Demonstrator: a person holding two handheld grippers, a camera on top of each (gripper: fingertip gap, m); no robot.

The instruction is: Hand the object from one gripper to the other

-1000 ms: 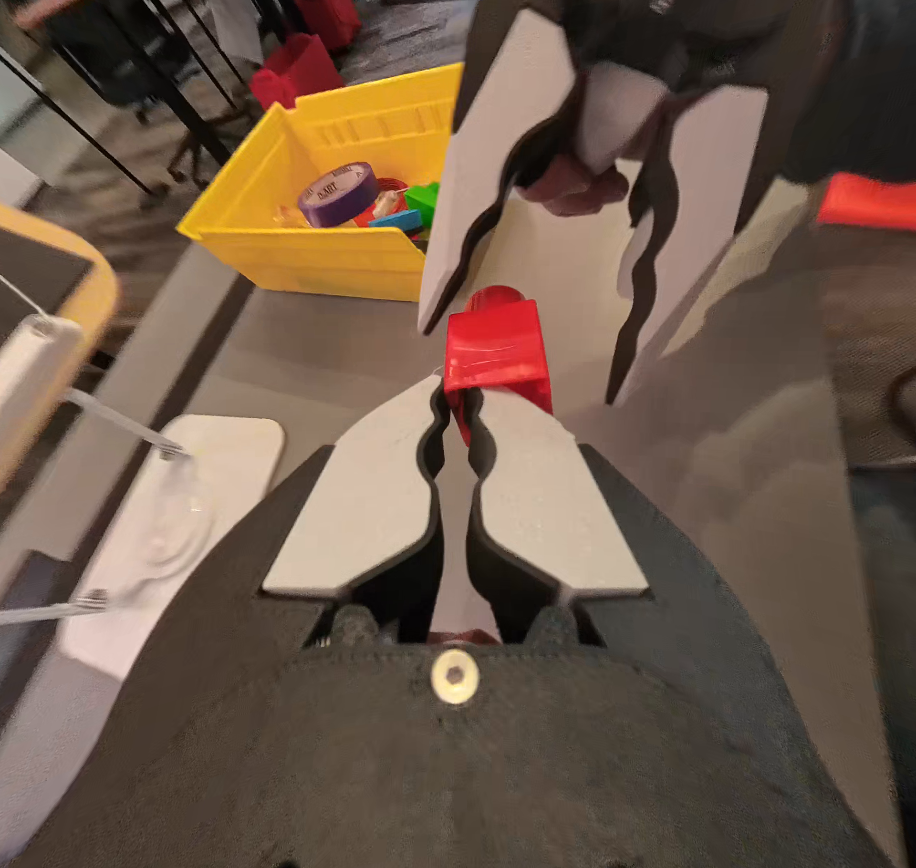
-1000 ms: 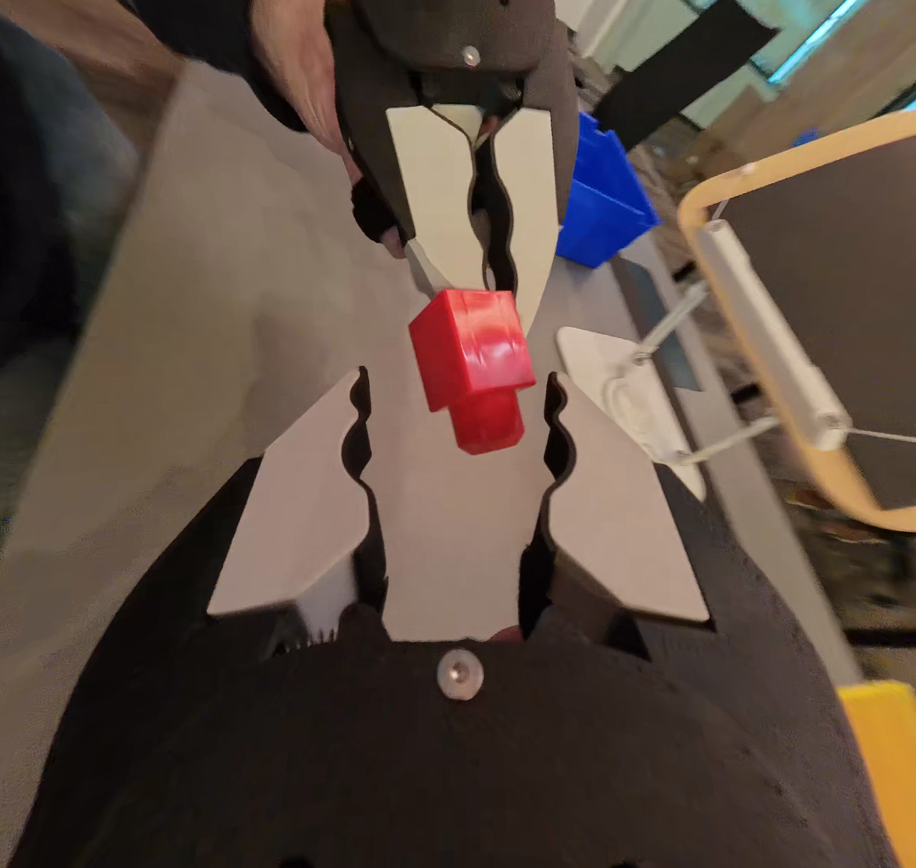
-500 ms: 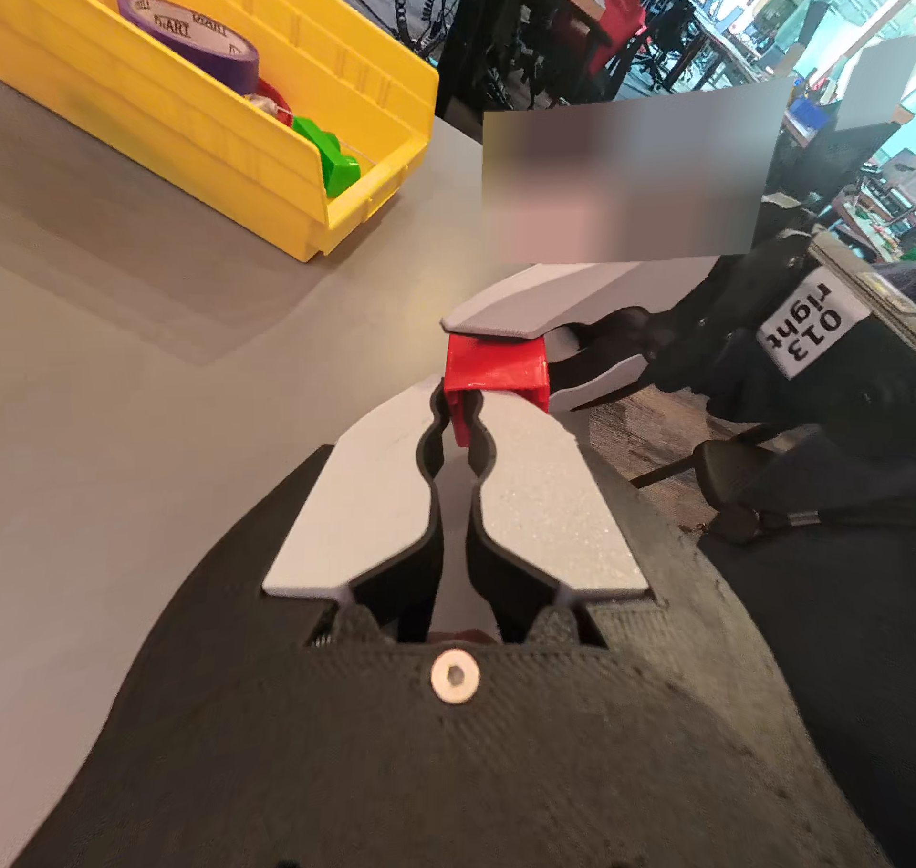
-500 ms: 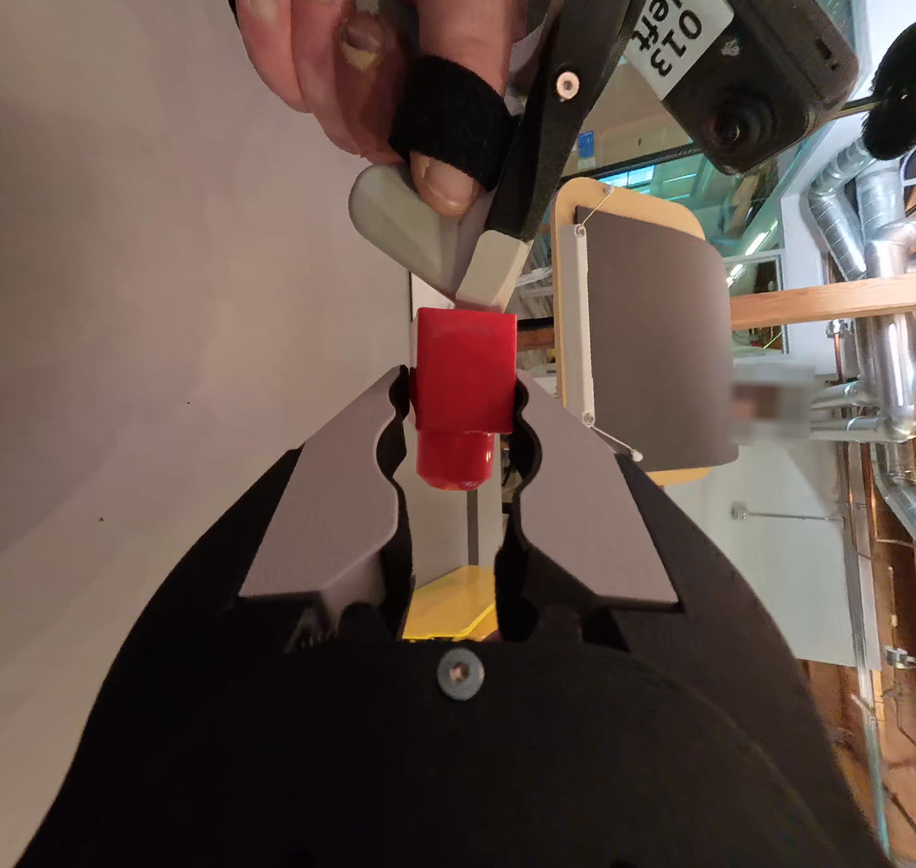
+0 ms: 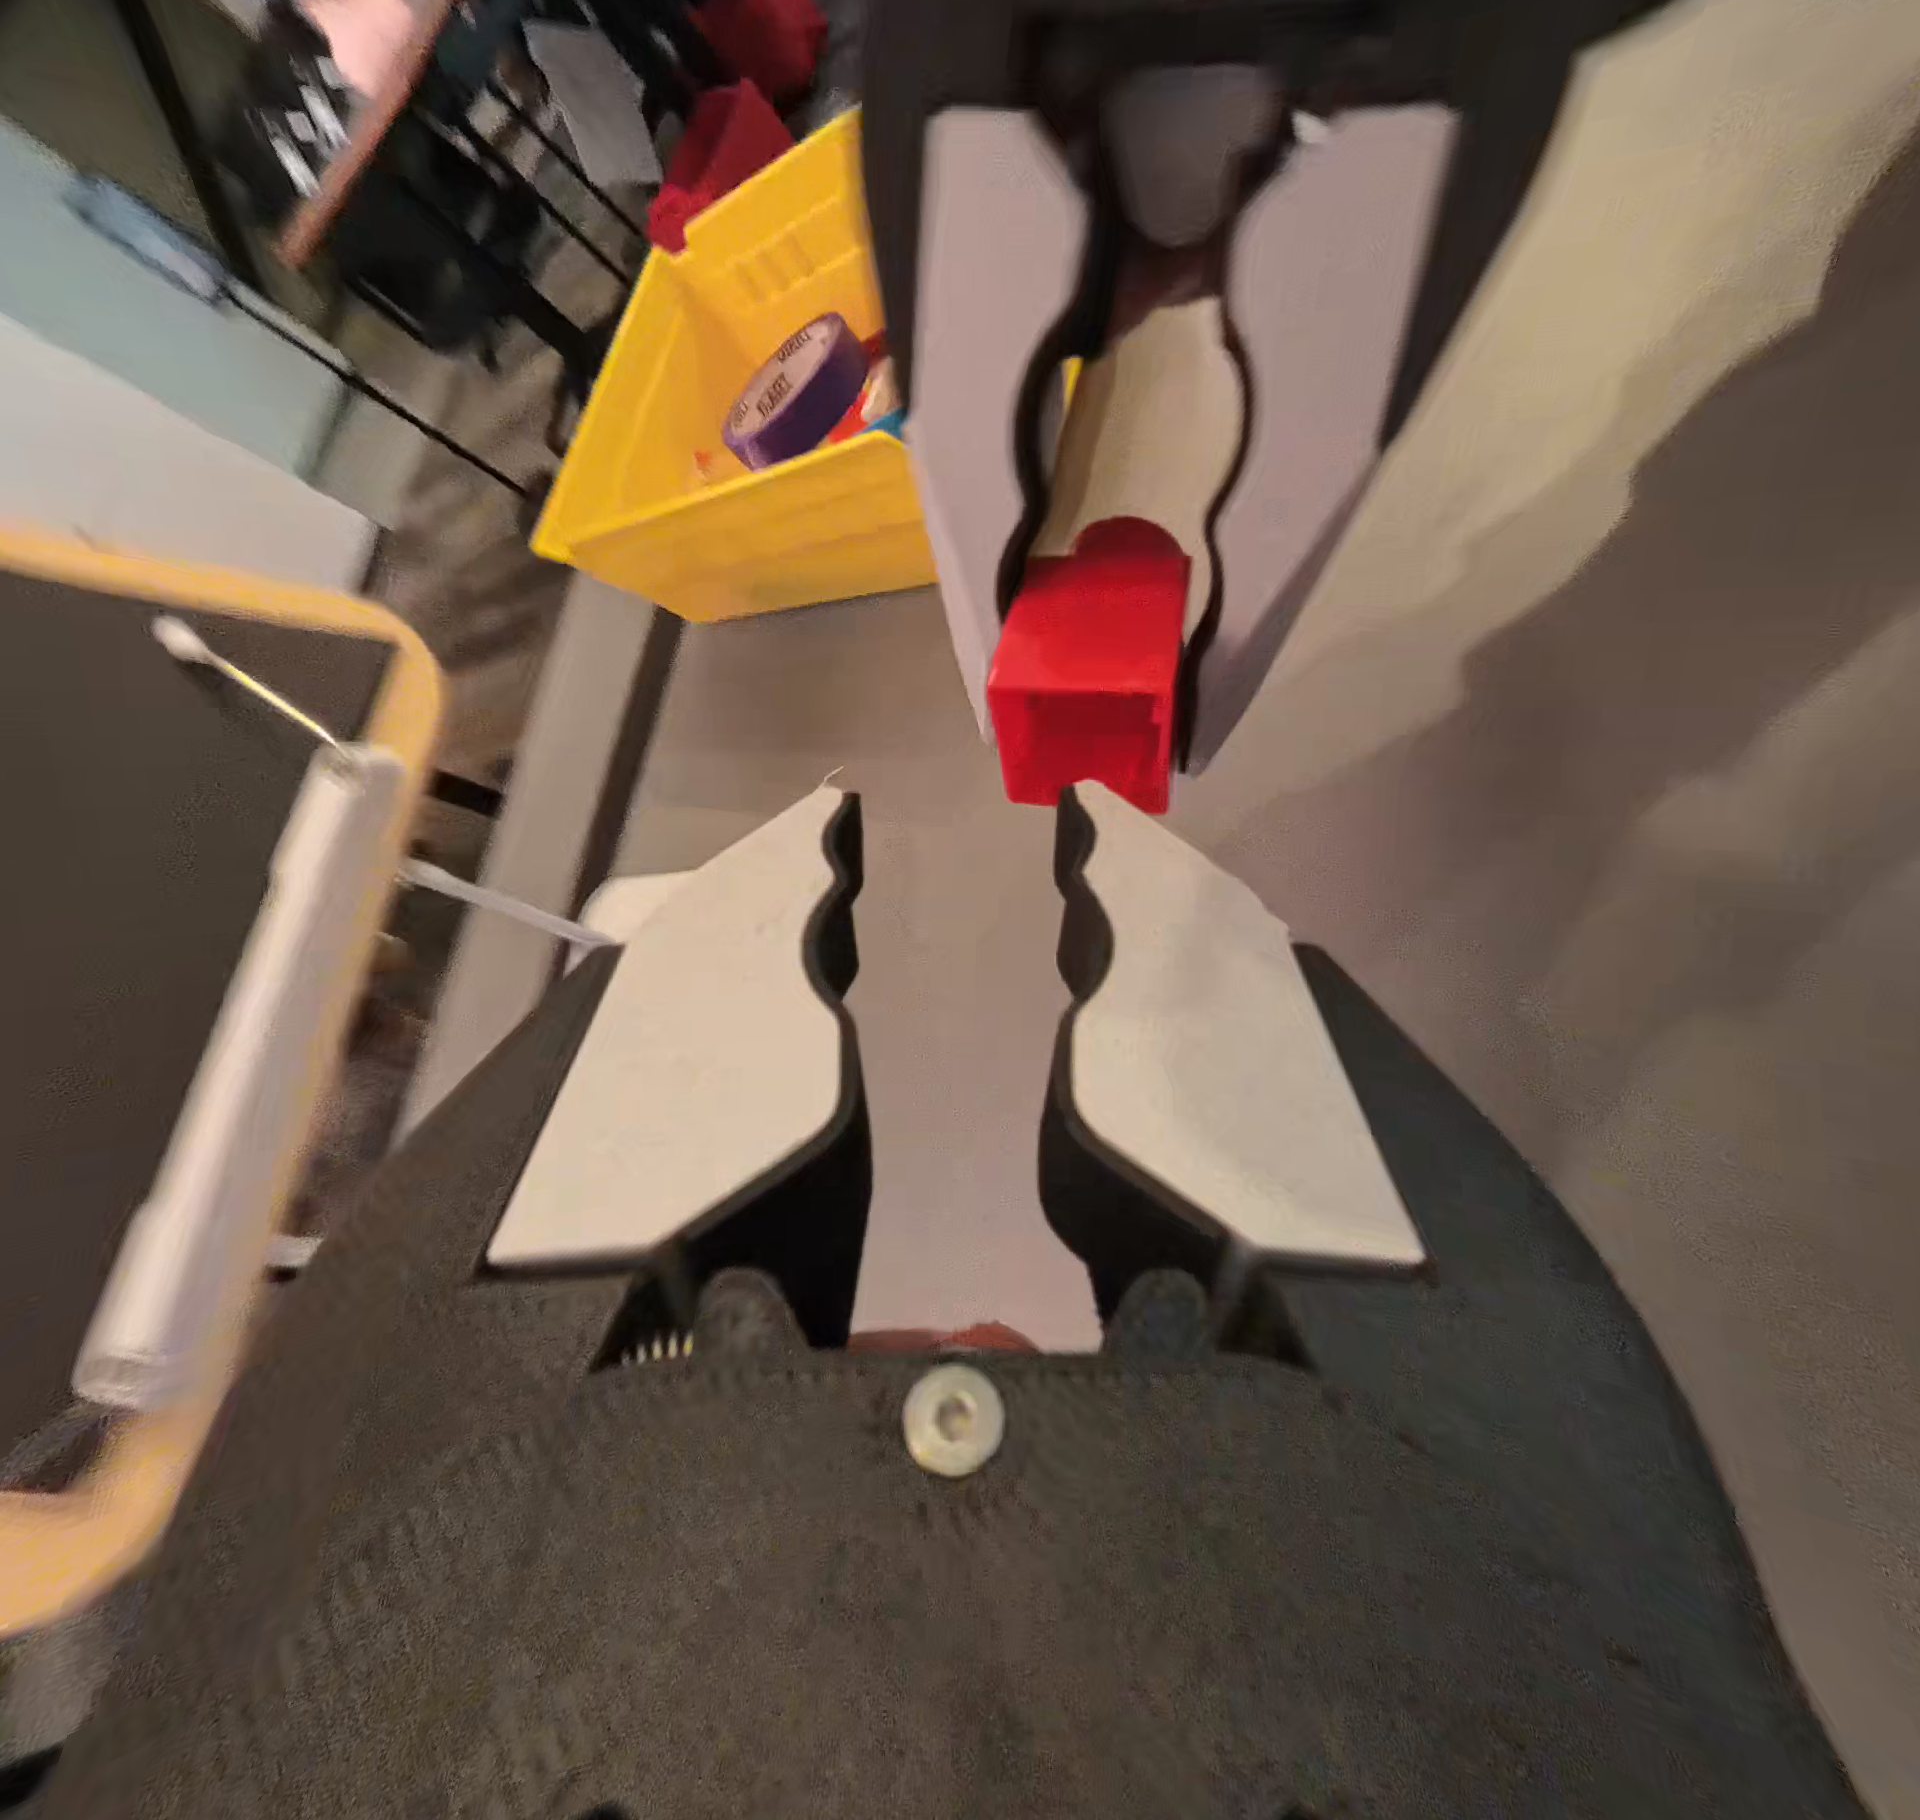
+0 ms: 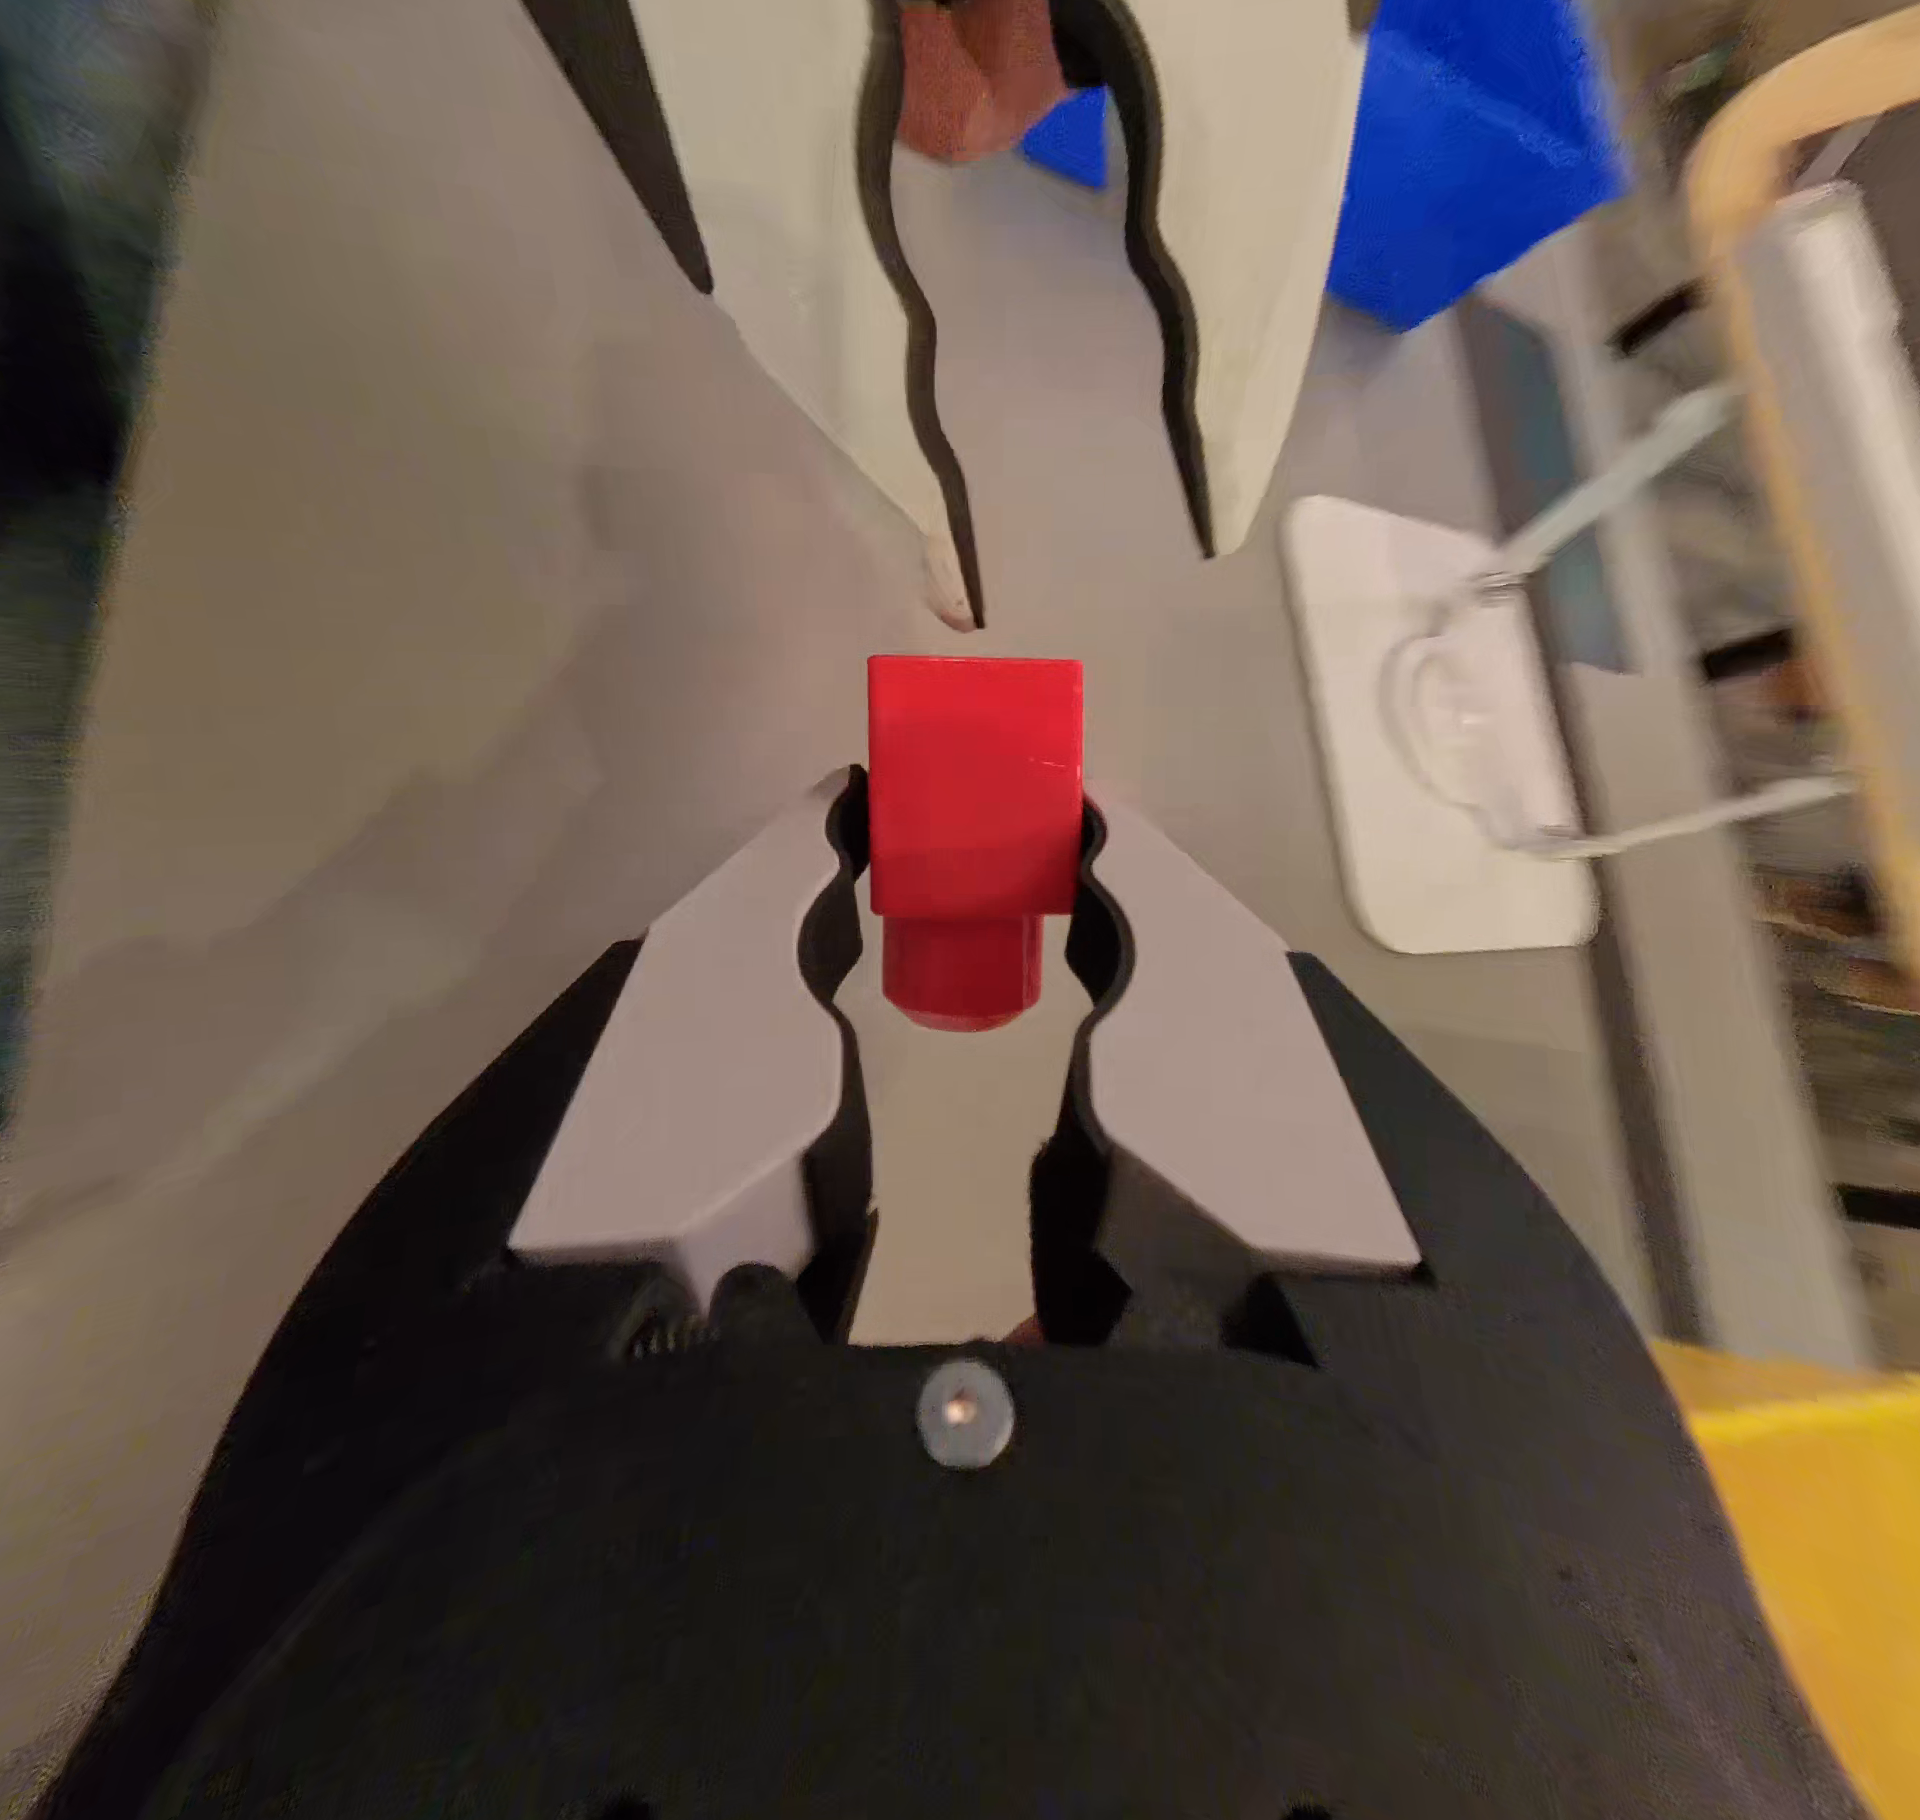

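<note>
The object is a small red plastic block (image 6: 971, 783) with a round stub on one end. My right gripper (image 6: 971, 804) is shut on it, gripping its sides near the fingertips, stub pointing back toward the camera. In the left wrist view the same red block (image 5: 1086, 674) sits between the right gripper's fingers, above and just right of my left gripper (image 5: 956, 814). My left gripper is open and empty, its tips just short of the block. In the right wrist view the left gripper (image 6: 1091, 586) hangs open just beyond the block.
A grey table (image 5: 1558, 835) lies under both grippers. A yellow bin (image 5: 727, 523) holding a purple tape roll (image 5: 795, 394) stands at the far edge. A blue bin (image 6: 1455, 139), a white pad (image 6: 1434, 731) and a wood-framed dark panel (image 5: 125, 939) sit at the side.
My left gripper has opened and let go of the red block, and pulled slightly back. My right gripper, shut on the block half a second ago, now holds it alone. Both views have swung round.
</note>
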